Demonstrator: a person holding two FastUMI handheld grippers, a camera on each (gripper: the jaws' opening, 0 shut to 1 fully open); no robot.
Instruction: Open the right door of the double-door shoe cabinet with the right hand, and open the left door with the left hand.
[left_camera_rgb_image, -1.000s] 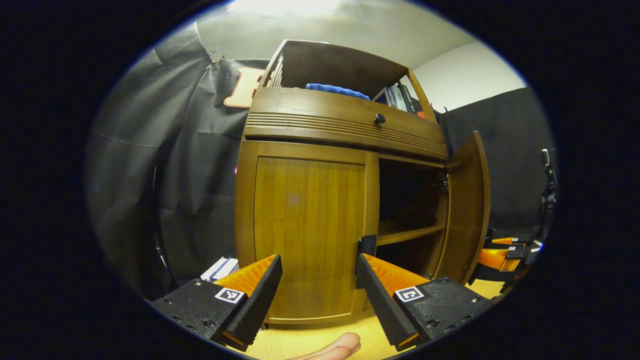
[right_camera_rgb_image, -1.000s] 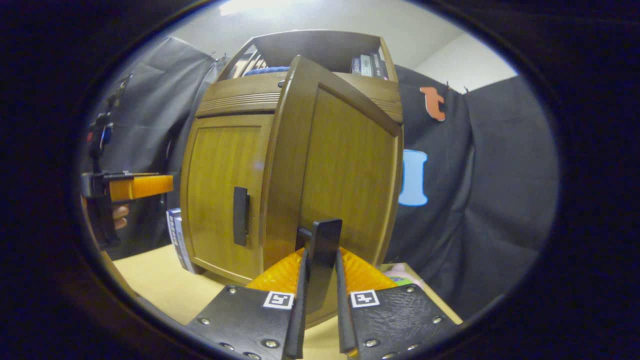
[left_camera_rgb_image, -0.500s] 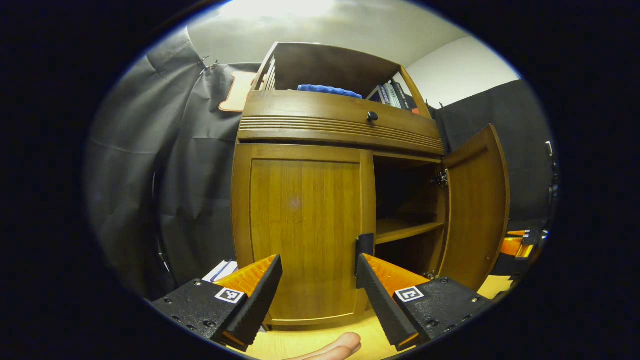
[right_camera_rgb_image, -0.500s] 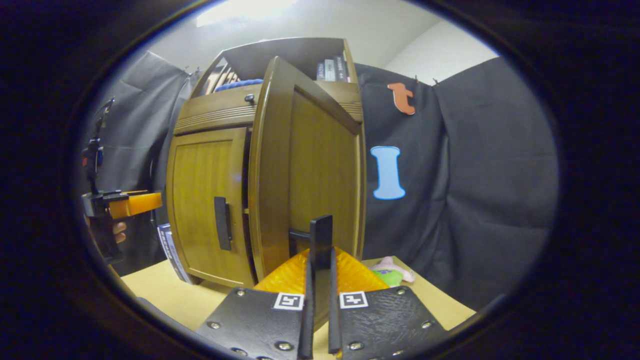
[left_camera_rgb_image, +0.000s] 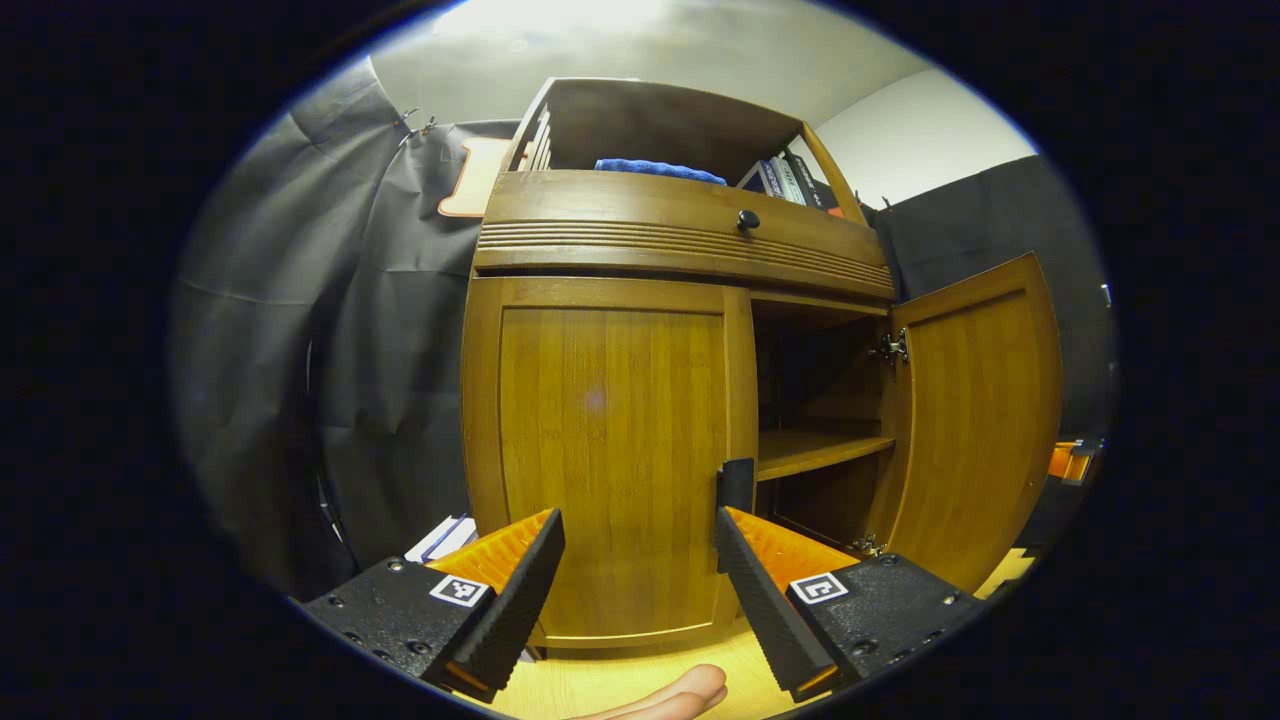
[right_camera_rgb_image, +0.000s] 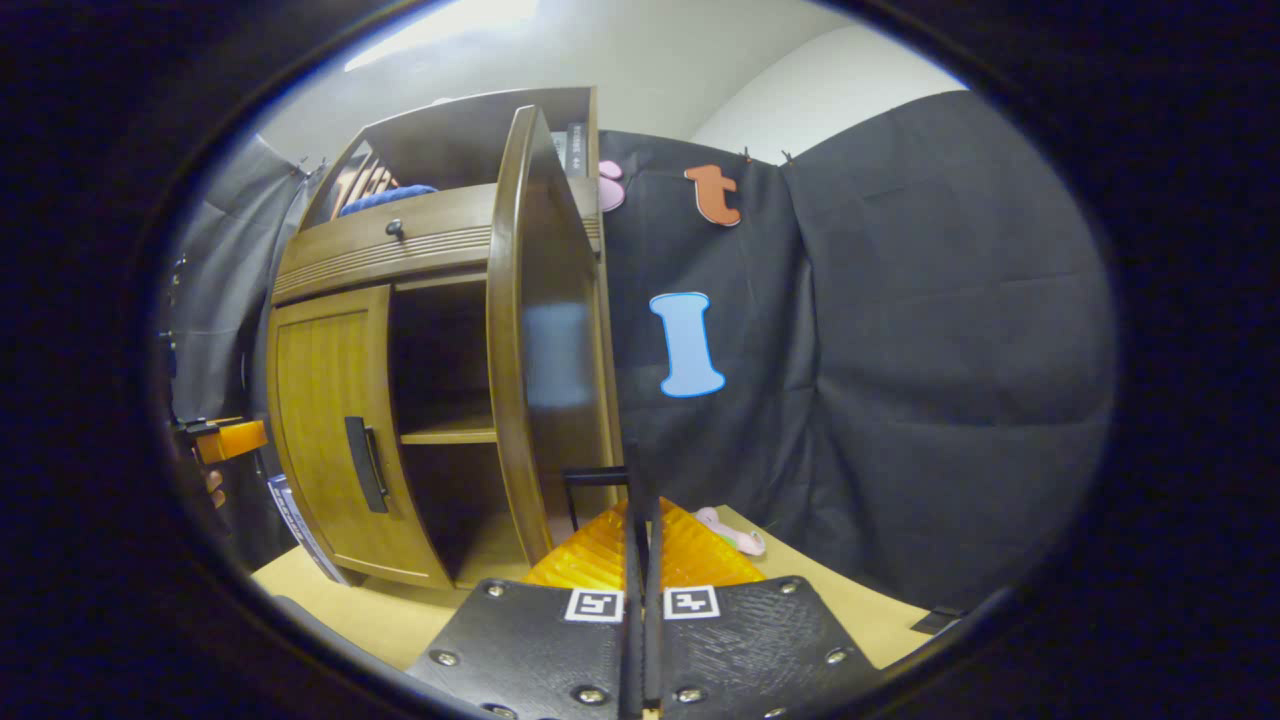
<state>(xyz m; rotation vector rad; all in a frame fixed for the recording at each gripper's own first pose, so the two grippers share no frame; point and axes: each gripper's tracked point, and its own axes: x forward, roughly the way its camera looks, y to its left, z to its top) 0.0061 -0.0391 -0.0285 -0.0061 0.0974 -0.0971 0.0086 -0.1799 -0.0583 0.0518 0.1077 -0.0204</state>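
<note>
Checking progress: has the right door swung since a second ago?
Yes. The right door has swung further open, away from the cabinet frame, uncovering more of the inner shelf.

Cabinet (left_camera_rgb_image: 690, 250) stands on the table (right_camera_rgb_image: 380, 610), booth wall behind. Left door (left_camera_rgb_image: 610, 450) closed; right door (left_camera_rgb_image: 975, 410) swung out to the right. Shelf (left_camera_rgb_image: 815, 450) inside. Books (left_camera_rgb_image: 440, 538) lean at cabinet's left.
</note>
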